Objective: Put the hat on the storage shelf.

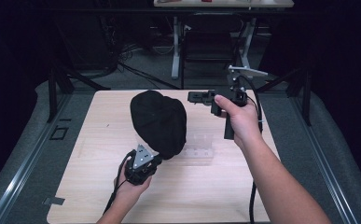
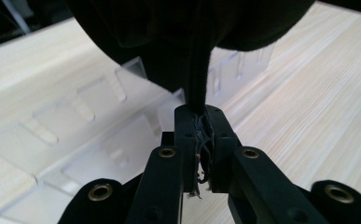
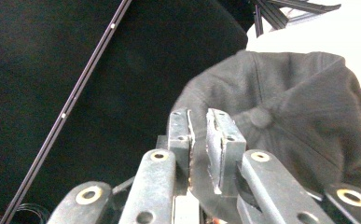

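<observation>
A black cap (image 1: 159, 122) sits in the middle of the wooden table (image 1: 99, 186), over a clear plastic stand (image 1: 200, 145). My left gripper (image 1: 154, 158) is at the cap's near edge and is shut on a fold of its black fabric (image 2: 197, 79); the left gripper view has the jaws (image 2: 200, 119) pinching that fold, with the clear stand (image 2: 89, 121) behind. My right gripper (image 1: 196, 97) is held above the table's far right and points left at the cap's top. Its jaws (image 3: 198, 128) stand nearly together with nothing between them, the cap's crown (image 3: 304, 116) just beyond.
A metal rail runs along each side of the table on the grey floor. Desk legs, a dark chair and cables stand beyond the table's far edge. Bare wood lies in front of and to the left of the cap.
</observation>
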`<state>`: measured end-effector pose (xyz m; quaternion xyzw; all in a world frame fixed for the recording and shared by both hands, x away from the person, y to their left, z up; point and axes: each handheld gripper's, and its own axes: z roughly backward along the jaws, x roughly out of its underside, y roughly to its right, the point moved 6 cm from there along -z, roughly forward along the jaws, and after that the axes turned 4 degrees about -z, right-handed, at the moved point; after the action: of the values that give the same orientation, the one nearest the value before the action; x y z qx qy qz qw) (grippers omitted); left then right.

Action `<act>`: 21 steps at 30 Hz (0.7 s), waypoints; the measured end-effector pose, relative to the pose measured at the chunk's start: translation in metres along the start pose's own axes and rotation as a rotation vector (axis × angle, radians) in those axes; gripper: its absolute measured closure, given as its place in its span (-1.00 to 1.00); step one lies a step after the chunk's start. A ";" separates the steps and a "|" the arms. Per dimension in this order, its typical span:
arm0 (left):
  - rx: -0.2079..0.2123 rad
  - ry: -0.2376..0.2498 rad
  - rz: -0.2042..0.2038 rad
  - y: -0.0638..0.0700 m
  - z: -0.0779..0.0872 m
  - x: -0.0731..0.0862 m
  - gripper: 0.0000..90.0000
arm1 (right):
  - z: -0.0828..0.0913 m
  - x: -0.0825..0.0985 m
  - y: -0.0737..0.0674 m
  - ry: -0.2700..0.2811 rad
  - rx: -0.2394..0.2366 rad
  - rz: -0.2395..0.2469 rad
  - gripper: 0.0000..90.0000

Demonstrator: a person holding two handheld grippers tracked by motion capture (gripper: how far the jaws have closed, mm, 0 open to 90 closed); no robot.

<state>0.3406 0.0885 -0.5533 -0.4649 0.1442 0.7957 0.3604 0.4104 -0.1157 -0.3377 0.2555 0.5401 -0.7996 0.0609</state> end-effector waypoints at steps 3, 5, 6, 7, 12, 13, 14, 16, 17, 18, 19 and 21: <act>0.000 -0.004 0.023 -0.002 0.000 0.006 0.90 | 0.006 0.002 0.002 0.003 -0.007 0.002 0.73; -0.002 -0.009 0.027 -0.002 -0.001 0.009 0.90 | 0.008 0.003 0.004 0.006 -0.002 0.003 0.72; -0.003 -0.009 0.033 -0.002 -0.001 0.011 0.90 | 0.011 0.004 0.005 0.012 0.018 0.021 0.71; -0.005 -0.016 0.013 -0.003 0.000 0.013 0.90 | 0.011 0.004 0.005 0.012 0.018 0.021 0.71; 0.002 0.000 0.044 -0.004 -0.001 0.019 0.89 | 0.019 0.006 0.005 0.032 0.020 0.032 0.70; 0.000 0.000 0.041 -0.004 0.000 0.019 0.89 | 0.020 0.007 0.005 0.030 0.023 0.038 0.70; -0.003 0.000 0.038 -0.004 0.000 0.020 0.89 | 0.022 0.007 0.005 0.033 0.029 0.044 0.70; -0.001 -0.002 0.043 -0.004 0.000 0.020 0.88 | 0.027 0.008 0.006 0.044 0.048 0.061 0.70; 0.000 -0.001 0.045 -0.004 0.000 0.020 0.88 | 0.027 0.008 0.006 0.044 0.048 0.061 0.70; 0.001 -0.001 0.048 -0.003 0.000 0.020 0.87 | 0.028 0.008 0.006 0.047 0.048 0.062 0.70; 0.003 0.000 0.055 -0.003 0.001 0.020 0.86 | 0.029 0.008 0.006 0.049 0.049 0.062 0.70; 0.004 0.002 0.062 -0.003 0.001 0.020 0.80 | 0.030 0.009 0.006 0.053 0.055 0.068 0.69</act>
<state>0.3359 0.1001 -0.5693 -0.4602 0.1602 0.8058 0.3365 0.3942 -0.1434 -0.3383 0.2965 0.5102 -0.8045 0.0667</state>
